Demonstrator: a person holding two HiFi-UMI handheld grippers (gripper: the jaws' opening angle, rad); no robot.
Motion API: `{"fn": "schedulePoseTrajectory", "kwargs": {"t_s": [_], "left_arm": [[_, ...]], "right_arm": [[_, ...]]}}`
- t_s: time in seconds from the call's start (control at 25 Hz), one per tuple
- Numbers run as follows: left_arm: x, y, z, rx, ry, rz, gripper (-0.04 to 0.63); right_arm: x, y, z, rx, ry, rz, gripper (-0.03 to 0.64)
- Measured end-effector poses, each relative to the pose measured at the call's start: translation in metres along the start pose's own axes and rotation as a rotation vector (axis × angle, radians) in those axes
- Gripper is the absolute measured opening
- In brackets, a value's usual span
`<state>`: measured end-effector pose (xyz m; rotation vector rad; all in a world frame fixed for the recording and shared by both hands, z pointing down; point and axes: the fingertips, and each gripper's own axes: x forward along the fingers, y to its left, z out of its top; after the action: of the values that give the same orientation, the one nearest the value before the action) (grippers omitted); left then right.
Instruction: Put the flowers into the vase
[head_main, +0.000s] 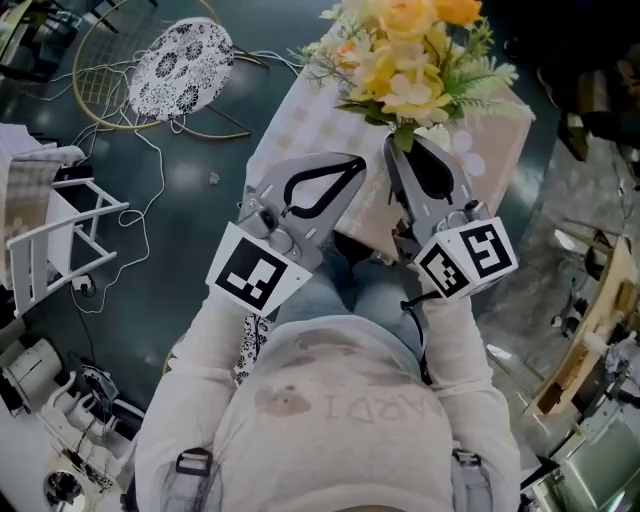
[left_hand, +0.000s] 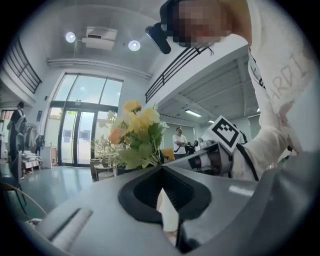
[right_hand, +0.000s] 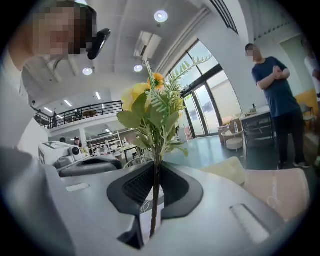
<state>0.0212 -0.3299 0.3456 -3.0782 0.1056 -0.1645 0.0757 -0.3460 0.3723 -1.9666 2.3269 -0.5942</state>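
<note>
A bunch of yellow and orange flowers (head_main: 410, 50) with green leaves stands upright over the table. My right gripper (head_main: 405, 145) is shut on its thin stem (right_hand: 155, 200), which runs down between the black pads, and the blooms (right_hand: 152, 110) rise above the tips. Just to its left, my left gripper (head_main: 350, 165) points the same way with its jaws together. A pale strip shows in its slit (left_hand: 167, 210); I cannot tell what it is. The left gripper view shows the bouquet (left_hand: 135, 135) beyond the tips. No vase is in view.
A small table with a checked cloth (head_main: 290, 110) lies under the flowers. On the dark floor are a round patterned wire seat (head_main: 180, 65), a white rack (head_main: 55, 230) and loose cables. One person stands at the right (right_hand: 272, 100), another farther off (left_hand: 179, 142).
</note>
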Motion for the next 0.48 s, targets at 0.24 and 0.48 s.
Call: {"fn": "schedulePoseTrajectory", "kwargs": {"t_s": [0.24, 0.48], "left_arm": [[0.044, -0.017, -0.010, 0.005, -0.026, -0.095, 0.003], [0.092, -0.018, -0.051, -0.047, 0.016, -0.188, 0.077]], "right_arm": [[-0.040, -0.018, 0.031, -0.067, -0.128, -0.084, 0.058], [-0.057, -0.041, 0.051, -0.095, -0.178, -0.142, 0.058]]}}
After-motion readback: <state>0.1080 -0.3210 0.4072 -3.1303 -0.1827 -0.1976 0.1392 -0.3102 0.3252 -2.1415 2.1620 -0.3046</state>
